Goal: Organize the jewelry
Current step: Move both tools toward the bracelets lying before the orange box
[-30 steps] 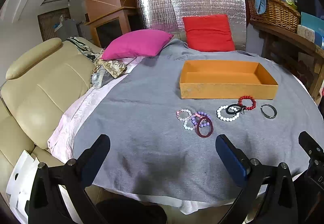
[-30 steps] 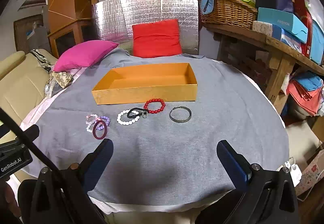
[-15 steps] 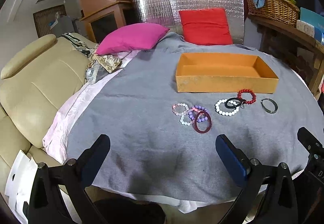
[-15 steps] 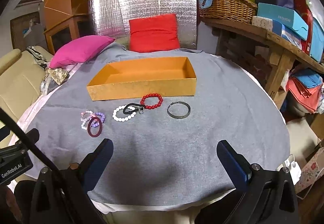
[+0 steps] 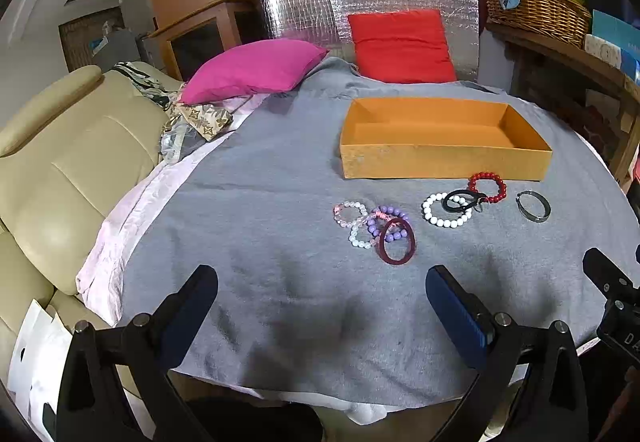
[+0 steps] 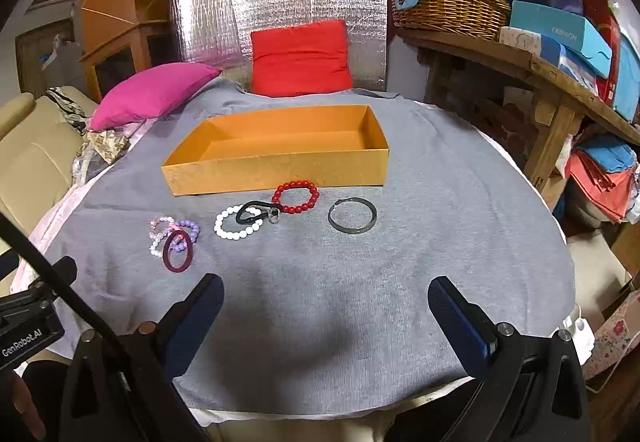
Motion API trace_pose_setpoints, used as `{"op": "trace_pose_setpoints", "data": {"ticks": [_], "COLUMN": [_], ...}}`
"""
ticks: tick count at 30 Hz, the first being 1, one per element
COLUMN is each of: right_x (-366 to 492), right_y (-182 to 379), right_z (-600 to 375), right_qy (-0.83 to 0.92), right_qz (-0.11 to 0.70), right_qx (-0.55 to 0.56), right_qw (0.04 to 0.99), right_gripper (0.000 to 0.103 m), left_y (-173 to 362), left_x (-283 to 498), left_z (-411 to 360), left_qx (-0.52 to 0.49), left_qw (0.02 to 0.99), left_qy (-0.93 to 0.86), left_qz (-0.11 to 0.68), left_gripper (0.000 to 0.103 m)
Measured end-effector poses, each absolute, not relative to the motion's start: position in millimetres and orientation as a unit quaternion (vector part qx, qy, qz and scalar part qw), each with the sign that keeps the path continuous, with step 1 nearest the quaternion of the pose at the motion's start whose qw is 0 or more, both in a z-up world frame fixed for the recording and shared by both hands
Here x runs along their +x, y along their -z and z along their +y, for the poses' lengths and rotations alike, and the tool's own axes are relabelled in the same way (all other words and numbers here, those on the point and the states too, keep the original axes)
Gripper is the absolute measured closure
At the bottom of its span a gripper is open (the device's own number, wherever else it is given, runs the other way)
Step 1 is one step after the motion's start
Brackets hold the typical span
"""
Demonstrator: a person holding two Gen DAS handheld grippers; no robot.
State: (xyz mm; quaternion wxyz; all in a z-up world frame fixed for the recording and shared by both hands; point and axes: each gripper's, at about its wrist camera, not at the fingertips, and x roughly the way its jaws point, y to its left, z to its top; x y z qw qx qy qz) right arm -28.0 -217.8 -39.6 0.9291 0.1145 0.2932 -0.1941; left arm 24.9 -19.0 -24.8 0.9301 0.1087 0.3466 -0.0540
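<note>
An empty orange box (image 5: 444,162) (image 6: 276,172) sits on a grey cloth. In front of it lie several bracelets: a dark red bangle (image 5: 396,242) (image 6: 178,251) over purple and pale bead bracelets (image 5: 362,222), a white bead bracelet (image 5: 446,211) (image 6: 236,224) under a black ring (image 6: 252,212), a red bead bracelet (image 5: 487,187) (image 6: 295,196), and a grey metal bangle (image 5: 533,206) (image 6: 352,216). My left gripper (image 5: 320,302) is open and empty, short of the bracelets. My right gripper (image 6: 325,308) is open and empty near the cloth's front edge.
The grey cloth (image 5: 260,242) covers a round table. A beige sofa (image 5: 60,170) is on the left. Pink (image 5: 256,70) and red (image 5: 400,46) cushions lie behind the box. A wooden shelf (image 6: 520,58) with a wicker basket (image 6: 448,6) and boxes stands on the right.
Both grippers have moved forward toward the bracelets and the box, which appear larger and nearer. Both stay open and nothing on the cloth has moved.
</note>
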Motion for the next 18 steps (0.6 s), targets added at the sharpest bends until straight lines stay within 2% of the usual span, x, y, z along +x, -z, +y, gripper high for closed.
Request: {"op": "trace_pose_setpoints", "data": {"ticks": [18], "right_x": [-11.8], "right_y": [44.1], "right_z": [-237.9], "right_qy": [0.200], "right_qz": [0.296], "right_qx": [0.126], "right_qw": [0.926], "right_gripper": [0.000], "left_y": [29.2], "left_x": [45.8], "left_z": [-34.9], "left_qx": [0.111], "left_qw": [0.930], "left_qy": [0.072], "left_qz": [0.342], "left_gripper": [0.000]}}
